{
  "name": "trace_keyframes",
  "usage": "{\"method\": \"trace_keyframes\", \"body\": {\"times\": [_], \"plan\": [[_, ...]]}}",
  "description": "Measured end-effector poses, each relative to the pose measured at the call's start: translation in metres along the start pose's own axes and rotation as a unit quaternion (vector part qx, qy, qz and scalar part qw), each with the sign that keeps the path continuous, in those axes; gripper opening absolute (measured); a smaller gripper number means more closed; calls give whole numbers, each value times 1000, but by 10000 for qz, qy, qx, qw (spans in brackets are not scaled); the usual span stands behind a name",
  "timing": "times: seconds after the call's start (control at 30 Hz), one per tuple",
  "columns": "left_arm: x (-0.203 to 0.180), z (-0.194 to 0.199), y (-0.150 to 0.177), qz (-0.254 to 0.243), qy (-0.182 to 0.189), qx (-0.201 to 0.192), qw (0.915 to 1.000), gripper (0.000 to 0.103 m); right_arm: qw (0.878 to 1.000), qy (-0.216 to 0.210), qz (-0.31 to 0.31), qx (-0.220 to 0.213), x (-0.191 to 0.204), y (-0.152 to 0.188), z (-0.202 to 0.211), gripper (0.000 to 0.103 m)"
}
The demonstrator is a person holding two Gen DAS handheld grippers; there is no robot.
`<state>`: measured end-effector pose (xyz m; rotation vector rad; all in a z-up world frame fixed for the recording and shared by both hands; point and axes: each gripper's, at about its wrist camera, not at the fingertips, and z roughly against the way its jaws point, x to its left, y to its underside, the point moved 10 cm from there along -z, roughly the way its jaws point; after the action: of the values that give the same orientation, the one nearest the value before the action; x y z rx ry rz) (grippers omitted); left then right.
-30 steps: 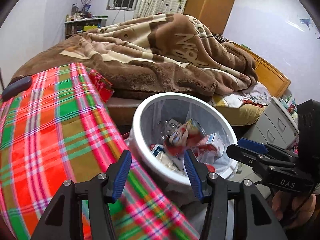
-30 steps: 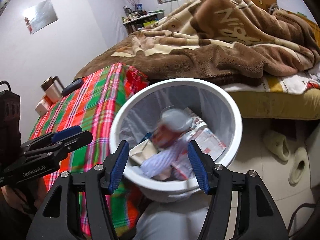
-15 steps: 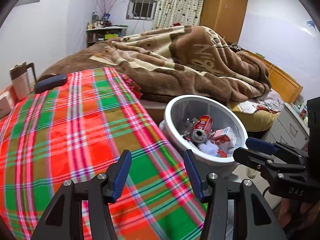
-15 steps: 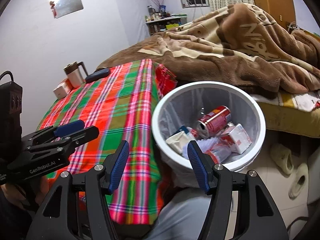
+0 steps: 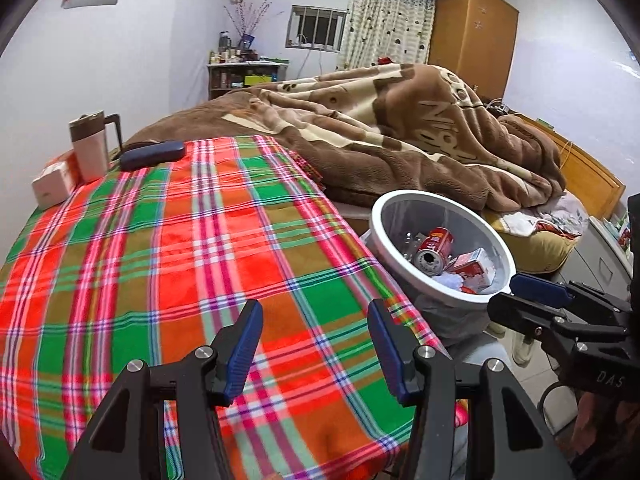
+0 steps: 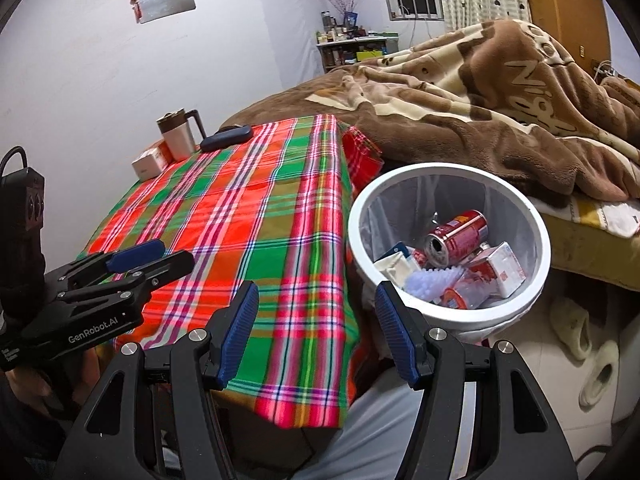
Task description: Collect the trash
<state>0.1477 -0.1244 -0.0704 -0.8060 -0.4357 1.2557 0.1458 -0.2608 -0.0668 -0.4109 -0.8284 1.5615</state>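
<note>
Since the white trash bin (image 6: pixel 516 196), right of the plaid tabletop (image 5: pixel 168 264), already holds a red can (image 6: pixel 460 236), cartons and wrappers, collecting looks nearly done; left tongs (image 5: pixel 314 350) and right tongs (image 6: pixel 318 332) stand apart, empty.

Matt plaid tablecloth (image 5: pixel 192 248), fuzzy blanket (image 5: pixel 392 136), glossy plastic bin (image 6: pixel 448 314), metal can (image 6: pixel 460 236)

- The counter (image 5: pixel 168 264), under a plaid cloth, lies beneath and ahead of the left jaws.
- At its far left edge: mug (image 5: pixel 90 146), dark case (image 5: pixel 152 155), small box (image 5: pixel 52 186).
</note>
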Motion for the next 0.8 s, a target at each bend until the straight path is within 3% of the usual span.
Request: {"method": "trace_keyframes", "body": {"times": [0.8], "plan": [[19,12,14,134,-247,20,9996,54,9999,-94,138,-1,16,1,0,62]]}}
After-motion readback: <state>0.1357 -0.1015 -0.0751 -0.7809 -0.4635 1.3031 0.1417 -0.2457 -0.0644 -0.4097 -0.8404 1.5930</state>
